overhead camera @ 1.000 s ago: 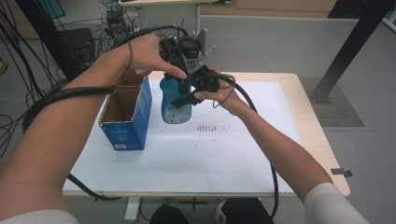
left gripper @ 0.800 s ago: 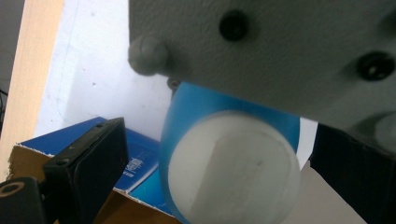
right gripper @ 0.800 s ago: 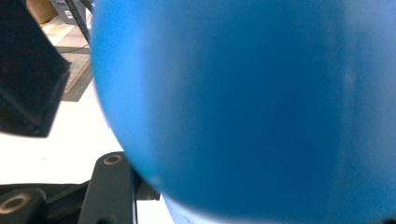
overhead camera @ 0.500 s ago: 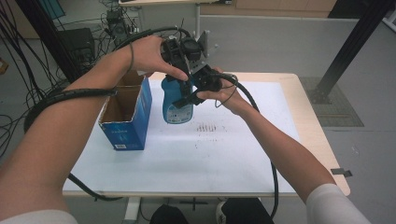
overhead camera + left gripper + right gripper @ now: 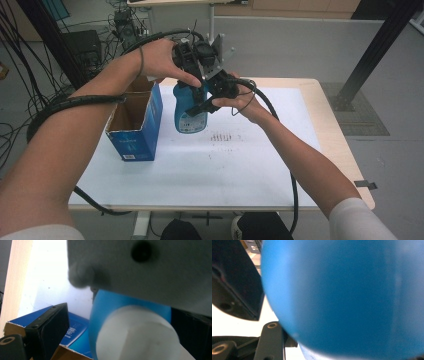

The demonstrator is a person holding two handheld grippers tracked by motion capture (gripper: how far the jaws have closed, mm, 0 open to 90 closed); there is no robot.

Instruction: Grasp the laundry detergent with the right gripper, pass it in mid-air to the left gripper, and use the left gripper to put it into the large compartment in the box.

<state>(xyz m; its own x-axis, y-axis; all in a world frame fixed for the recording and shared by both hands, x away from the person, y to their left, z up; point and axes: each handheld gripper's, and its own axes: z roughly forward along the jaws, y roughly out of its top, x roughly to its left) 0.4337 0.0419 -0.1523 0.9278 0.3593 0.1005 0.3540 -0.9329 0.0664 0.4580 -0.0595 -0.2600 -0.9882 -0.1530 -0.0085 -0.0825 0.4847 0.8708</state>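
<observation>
Apparently mid-way through opening it, the blue bottle [image 5: 190, 112] stands on the desk [image 5: 260, 165] beside the open blue carton [image 5: 135, 122], its body clenched between the right gripper [image 5: 200, 106] fingers, its white cap [image 5: 136, 335] between the left gripper [image 5: 192, 67] fingers, whose grip I cannot tell; next, twist the cap off

Both forearms are reaching forward from the bottom of the high view and meeting over the far middle of the table; the left hand [image 5: 162, 62] is holding the left gripper [image 5: 192, 75] pointed downward; the right hand [image 5: 242, 100] is keeping the right gripper [image 5: 200, 107] clamped tight, angled leftward, just below the other.
</observation>
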